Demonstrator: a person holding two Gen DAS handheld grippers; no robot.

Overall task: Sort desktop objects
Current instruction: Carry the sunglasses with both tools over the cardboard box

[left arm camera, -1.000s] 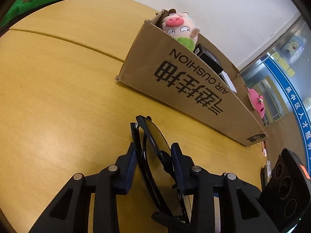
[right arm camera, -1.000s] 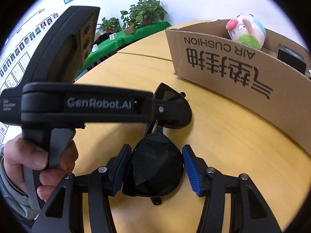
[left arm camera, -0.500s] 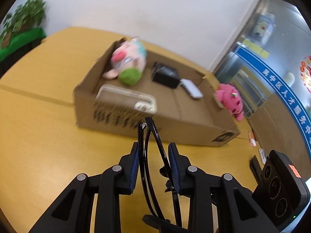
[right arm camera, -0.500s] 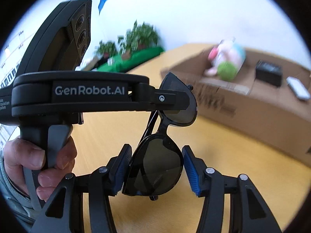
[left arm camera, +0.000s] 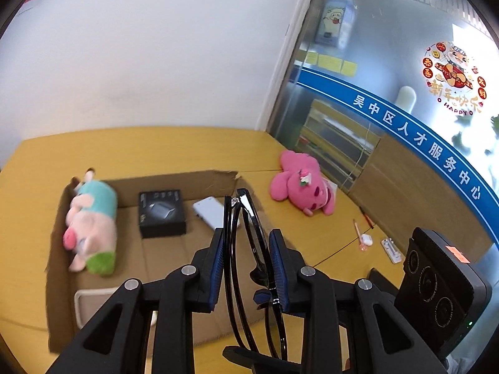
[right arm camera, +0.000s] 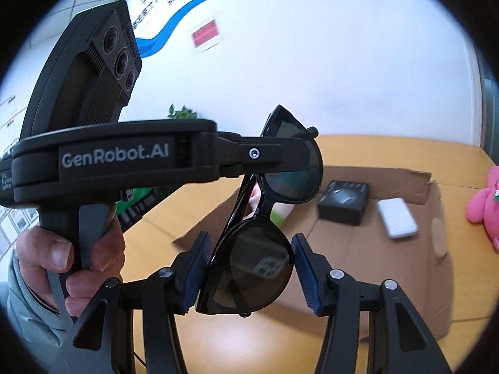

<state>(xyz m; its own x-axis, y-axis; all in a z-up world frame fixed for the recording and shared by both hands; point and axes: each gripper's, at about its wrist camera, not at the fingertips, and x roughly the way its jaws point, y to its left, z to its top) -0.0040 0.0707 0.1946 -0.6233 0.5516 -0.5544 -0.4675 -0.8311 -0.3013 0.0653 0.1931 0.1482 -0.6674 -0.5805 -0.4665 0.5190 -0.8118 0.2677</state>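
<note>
Glossy black sunglasses (right arm camera: 259, 268) held above corrugated cardboard box (left arm camera: 215, 177), left gripper (left arm camera: 246, 268) ribbed blue pads clamped on folded frame, right gripper (right arm camera: 249, 275) clamping one dark rounded lens, fuzzy pig plush (left arm camera: 93, 224) inside box

White wall (left arm camera: 156, 46), frosted glass partition (left arm camera: 389, 62), yellow wooden table (left arm camera: 140, 146).

Potted plant (right arm camera: 182, 113), wall sticker (left arm camera: 453, 76)

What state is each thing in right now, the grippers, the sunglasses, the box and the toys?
Left gripper: shut on the sunglasses.
Right gripper: shut on one lens.
Sunglasses: folded, held in the air by both grippers.
Cardboard box: open-topped, partly filled.
Pig plush: lying in the box.
Pink plush: lying on the table, outside the box.
</note>
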